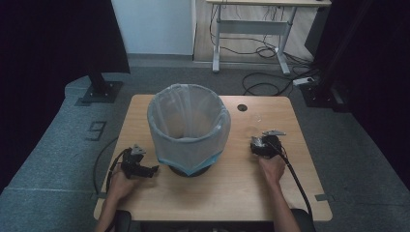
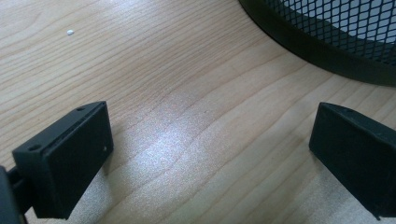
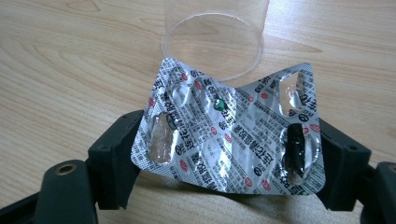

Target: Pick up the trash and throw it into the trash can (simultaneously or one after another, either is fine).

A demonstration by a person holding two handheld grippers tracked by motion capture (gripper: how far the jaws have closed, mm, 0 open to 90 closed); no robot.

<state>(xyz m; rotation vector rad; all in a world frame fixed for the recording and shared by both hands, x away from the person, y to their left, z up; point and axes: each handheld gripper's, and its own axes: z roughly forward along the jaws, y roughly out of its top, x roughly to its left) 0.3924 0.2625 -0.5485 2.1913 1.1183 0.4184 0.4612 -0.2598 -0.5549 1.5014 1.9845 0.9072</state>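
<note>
Blister pack [image 3: 233, 135] clamped betw. R tool [image 3: 229, 158] jaws; L tool [image 2: 210, 154] apart.

The tall black mesh wastebasket lined with a pale translucent bag [image 1: 188, 128] stands mid-frame on your light wooden table [image 1: 232, 188] and blocks the straight line between your two hands. Across the lower part of the high view, the wood in front of the basket lies bare from edge to edge, so you can pass there. In the left gripper view, the basket's black base curves through the upper right; lower left is open wood. In the right gripper view, a clear plastic cup [image 3: 215, 39] stands just beyond the silver foil blister pack [image 3: 231, 128].
</note>
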